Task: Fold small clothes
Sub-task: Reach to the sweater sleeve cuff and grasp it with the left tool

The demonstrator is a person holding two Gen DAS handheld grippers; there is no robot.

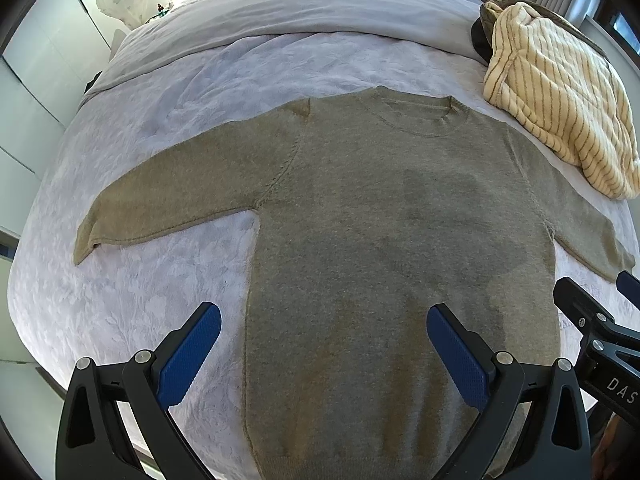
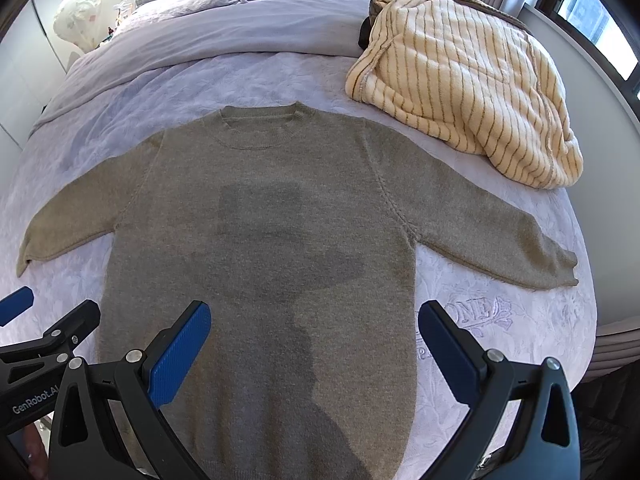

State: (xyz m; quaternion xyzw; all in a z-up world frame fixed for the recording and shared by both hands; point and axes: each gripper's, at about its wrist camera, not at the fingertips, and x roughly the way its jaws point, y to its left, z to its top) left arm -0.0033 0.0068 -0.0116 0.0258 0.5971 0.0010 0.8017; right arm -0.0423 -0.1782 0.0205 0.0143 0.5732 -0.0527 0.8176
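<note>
Right wrist view shows whole right sleeve and embroidered lettering on bed cover; left wrist view cuts that sleeve at frame edge. Olive knit sweater (image 1: 384,216) flat, face up on bed (image 1: 168,92), sleeves spread, hem toward both grippers. Left gripper (image 1: 324,354) jaws wide open, empty, over lower body. Right gripper (image 2: 316,350) same. Hem cut off. Striped fleece garment (image 2: 460,80) heaped beyond right shoulder.

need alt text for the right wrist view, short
A taupe knit sweater lies flat, sleeves spread, on a lavender bedspread. The open right claw hovers over its lower body, holding nothing. A cream striped blanket is heaped at the upper right, and the left claw's blue tip shows at the left edge.
</note>
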